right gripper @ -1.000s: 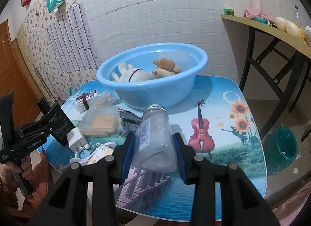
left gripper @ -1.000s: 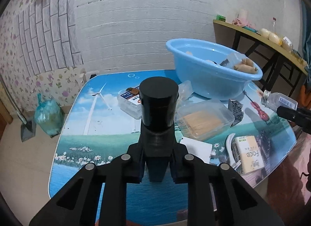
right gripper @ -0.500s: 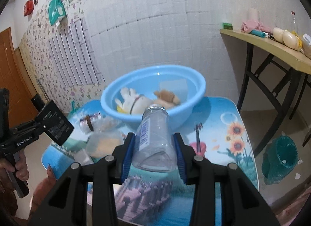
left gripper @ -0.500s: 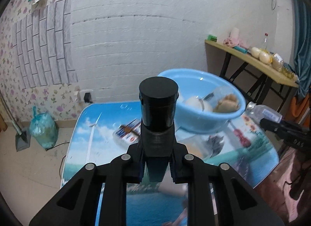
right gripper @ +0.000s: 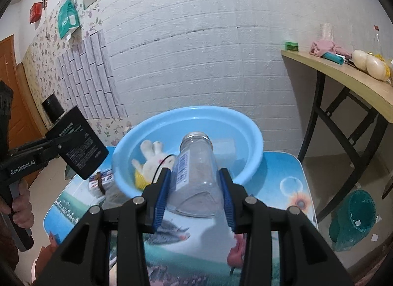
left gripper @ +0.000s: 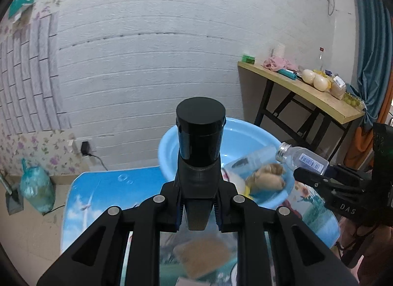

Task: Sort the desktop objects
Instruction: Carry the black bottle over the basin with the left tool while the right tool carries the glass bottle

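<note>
Left gripper (left gripper: 198,208) pinching black bottle (left gripper: 200,136), right gripper (right gripper: 195,196) clamped on clear bottle (right gripper: 195,175), both w/ blue basin (right gripper: 248,136) just beyond, above desk (right gripper: 292,175)

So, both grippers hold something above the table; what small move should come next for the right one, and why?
Probably carry the right gripper a little forward and open it. It is shut on the clear bottle, whose mouth already reaches over the near rim of the blue basin, where a plush toy lies.
</note>
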`<state>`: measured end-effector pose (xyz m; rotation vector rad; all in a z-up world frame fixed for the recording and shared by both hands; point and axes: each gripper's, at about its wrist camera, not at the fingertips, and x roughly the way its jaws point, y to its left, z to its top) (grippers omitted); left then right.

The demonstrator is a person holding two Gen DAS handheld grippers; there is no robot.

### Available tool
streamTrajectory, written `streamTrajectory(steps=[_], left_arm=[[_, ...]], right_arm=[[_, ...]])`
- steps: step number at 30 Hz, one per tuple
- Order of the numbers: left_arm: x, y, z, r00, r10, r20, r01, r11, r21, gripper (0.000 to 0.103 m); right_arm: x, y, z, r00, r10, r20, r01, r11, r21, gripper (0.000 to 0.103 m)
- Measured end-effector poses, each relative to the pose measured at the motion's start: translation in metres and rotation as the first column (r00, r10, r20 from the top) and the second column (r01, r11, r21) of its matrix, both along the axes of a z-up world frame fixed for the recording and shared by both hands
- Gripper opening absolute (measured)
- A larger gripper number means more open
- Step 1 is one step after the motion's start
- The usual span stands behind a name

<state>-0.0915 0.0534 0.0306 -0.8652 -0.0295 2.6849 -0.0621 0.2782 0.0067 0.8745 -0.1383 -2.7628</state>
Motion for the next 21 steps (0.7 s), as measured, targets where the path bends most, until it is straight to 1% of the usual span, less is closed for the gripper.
streamTrajectory(steps=[5,11,16,19,21], left_arm=[[-0.031,0.024,-0.007,0.999,-0.043,0.016,0.043,0.999,-0.009,0.018],[-0.063,0.041,-0.019,0.997,-0.070,0.044,0.071,0.997,-0.019,0.018],[-0.082,0.050,-0.033,0.994,-0.080,0.073,0.082,0.996,-0.036,0.019],[-0.087,0.052,-0.037,0.995,-0.071,0.065,0.075,0.995,-0.064,0.019],[-0.090,0.052,-0.039,0.995,-0.075,0.073,0.079,0.995,-0.062,0.019]], right_arm=[[-0.022,0.006,-0.004,1.000,-0.001,0.014,0.001,1.000,-0.007,0.039],[-0.047,0.006,-0.012,0.999,0.015,0.030,-0.015,1.000,-0.006,0.039],[-0.063,0.002,-0.019,0.999,0.028,0.041,-0.028,1.000,-0.009,0.039],[-0.070,-0.003,-0.022,0.998,0.044,0.048,-0.044,0.999,-0.009,0.039],[-0.074,-0.006,-0.025,0.997,0.052,0.055,-0.052,0.999,-0.009,0.039]])
